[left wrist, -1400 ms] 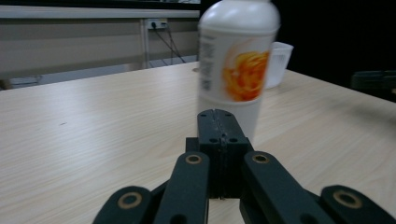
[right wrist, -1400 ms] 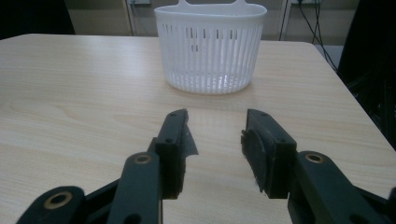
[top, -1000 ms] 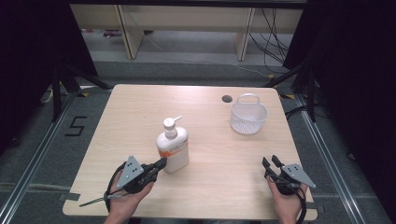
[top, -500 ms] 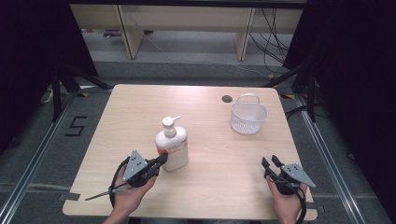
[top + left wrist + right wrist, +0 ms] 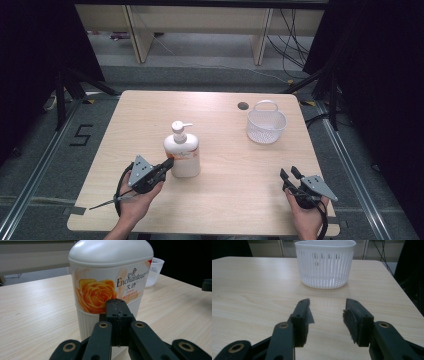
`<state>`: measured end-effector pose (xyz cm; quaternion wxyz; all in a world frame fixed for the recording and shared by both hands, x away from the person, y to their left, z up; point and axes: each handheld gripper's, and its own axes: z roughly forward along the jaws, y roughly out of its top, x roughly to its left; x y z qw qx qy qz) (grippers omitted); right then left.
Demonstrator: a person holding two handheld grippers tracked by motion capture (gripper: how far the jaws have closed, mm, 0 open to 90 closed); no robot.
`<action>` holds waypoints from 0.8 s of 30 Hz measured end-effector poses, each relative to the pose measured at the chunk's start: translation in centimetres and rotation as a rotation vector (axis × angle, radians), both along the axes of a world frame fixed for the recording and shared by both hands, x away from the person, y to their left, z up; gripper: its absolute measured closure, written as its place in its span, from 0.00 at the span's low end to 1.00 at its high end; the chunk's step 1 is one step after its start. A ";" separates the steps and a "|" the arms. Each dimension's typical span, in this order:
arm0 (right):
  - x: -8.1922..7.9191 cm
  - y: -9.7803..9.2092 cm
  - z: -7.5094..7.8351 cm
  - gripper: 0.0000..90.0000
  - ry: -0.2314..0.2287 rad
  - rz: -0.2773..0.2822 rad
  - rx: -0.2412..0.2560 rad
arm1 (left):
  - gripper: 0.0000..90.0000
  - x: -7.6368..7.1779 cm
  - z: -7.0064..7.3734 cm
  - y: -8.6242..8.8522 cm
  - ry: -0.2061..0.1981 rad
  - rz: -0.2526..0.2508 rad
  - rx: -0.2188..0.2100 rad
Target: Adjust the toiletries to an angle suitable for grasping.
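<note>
A white pump bottle (image 5: 182, 150) with an orange rose label (image 5: 110, 282) stands upright near the middle of the table. My left gripper (image 5: 166, 164) is shut, empty, its tips right against the bottle's lower left side (image 5: 119, 305). At the back right sits a white slotted basket (image 5: 266, 123) (image 5: 325, 263), empty as far as I can see. My right gripper (image 5: 288, 173) rests near the front right edge, open (image 5: 326, 312), pointing at the basket with nothing between its jaws.
A light wooden table (image 5: 225, 175) carries a round cable hole (image 5: 243, 106) beside the basket. Dark frames and cables stand around the table, and a floor mark "5" (image 5: 81, 135) lies to the left.
My left gripper has crept slightly right and forward toward the bottle's base. The right gripper, bottle and basket stay put.
</note>
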<state>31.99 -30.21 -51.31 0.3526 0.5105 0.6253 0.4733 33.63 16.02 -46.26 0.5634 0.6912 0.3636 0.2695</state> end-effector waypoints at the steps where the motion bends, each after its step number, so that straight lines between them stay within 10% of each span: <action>1: 0.0 0.0 0.0 0.62 0.002 0.006 0.003 | 0.99 0.1 0.0 0.0 0.004 0.008 -0.001; 24: -0.3 1.1 0.4 0.52 0.009 0.016 0.019 | 0.83 -1.1 -0.6 1.7 -0.019 0.018 0.007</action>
